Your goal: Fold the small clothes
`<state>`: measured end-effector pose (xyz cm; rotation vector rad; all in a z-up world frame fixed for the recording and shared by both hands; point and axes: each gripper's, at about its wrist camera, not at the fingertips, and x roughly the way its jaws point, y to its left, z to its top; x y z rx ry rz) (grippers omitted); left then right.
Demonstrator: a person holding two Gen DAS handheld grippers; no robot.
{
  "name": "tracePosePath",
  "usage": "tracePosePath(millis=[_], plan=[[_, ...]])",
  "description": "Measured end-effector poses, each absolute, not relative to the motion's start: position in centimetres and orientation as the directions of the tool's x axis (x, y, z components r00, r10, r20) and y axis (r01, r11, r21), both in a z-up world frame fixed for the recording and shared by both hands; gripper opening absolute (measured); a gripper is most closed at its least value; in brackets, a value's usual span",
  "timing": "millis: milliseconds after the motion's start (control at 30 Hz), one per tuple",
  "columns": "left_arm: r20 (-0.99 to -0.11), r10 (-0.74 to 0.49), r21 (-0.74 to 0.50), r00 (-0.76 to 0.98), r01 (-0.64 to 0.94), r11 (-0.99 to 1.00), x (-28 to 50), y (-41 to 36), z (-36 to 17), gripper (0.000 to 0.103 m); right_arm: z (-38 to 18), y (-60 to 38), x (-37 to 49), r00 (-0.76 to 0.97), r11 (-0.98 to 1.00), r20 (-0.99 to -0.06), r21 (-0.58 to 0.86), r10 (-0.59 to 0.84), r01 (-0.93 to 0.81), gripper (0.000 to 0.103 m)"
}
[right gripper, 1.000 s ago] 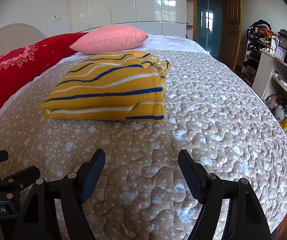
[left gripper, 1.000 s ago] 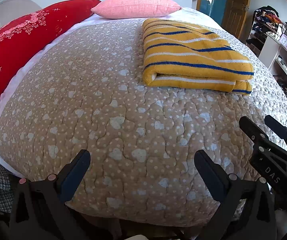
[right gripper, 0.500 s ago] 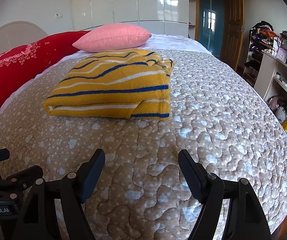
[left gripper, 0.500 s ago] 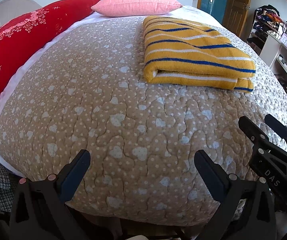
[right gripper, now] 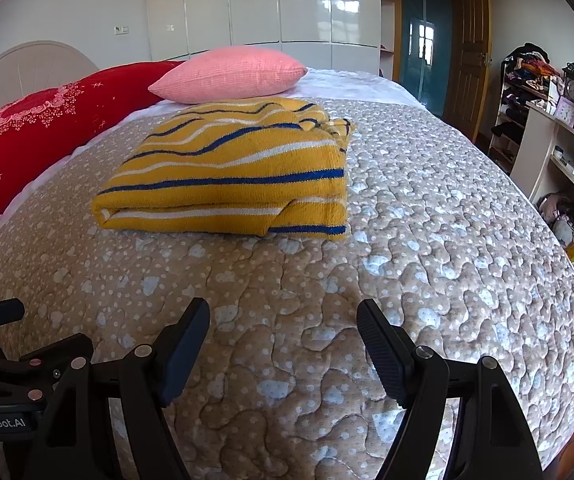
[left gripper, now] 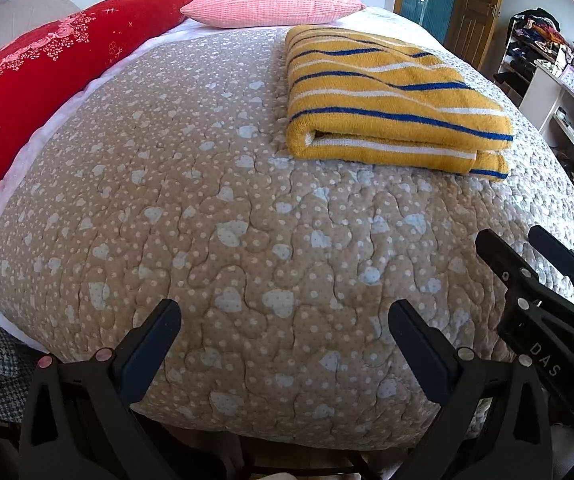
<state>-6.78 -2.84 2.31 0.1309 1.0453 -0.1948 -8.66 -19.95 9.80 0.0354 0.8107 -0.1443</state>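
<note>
At the far left a long red pillow (left gripper: 39,80) with pink flower embroidery lay along the edge of the bed, and next to it a pink pillow (left gripper: 271,0) rested at the head. The bed's quilt (left gripper: 207,220), tan with pale hearts and dots, spread under everything. Low at its near edge the left tongs (left gripper: 285,334) hovered with their fingers spread wide, nothing between them and nothing touched. Further right and well up the bed from them lay the yellow sweater (left gripper: 391,100), striped in blue and white, folded into a thick flat rectangle with its rounded fold facing the near edge. From the other side the sweater (right gripper: 231,172) sat just in front of the pink pillow (right gripper: 231,74), well apart from the right tongs (right gripper: 283,338), which also stood wide open and empty above the quilt. At the far right a white shelf unit (right gripper: 559,168) with a clock and clutter stood against the wall.
</note>
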Motion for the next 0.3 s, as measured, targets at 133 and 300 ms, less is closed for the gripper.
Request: tracePosePath(millis=[133,300], plan=[[-0.869,-0.092,0.020,0.486,0.221,0.975,-6.79,-2.81,2.17,0.103,9.78,-19.83,-8.65,0.680,0.990,-0.724,-0.024,-0.112,0.137,0.081],[-0.869,-0.094,0.019,0.487,0.222,0.975,-6.77,-2.74,2.20,0.103,9.61,-19.63,-8.63,0.678,0.991,-0.728,-0.027,-0.107,0.128,0.081]])
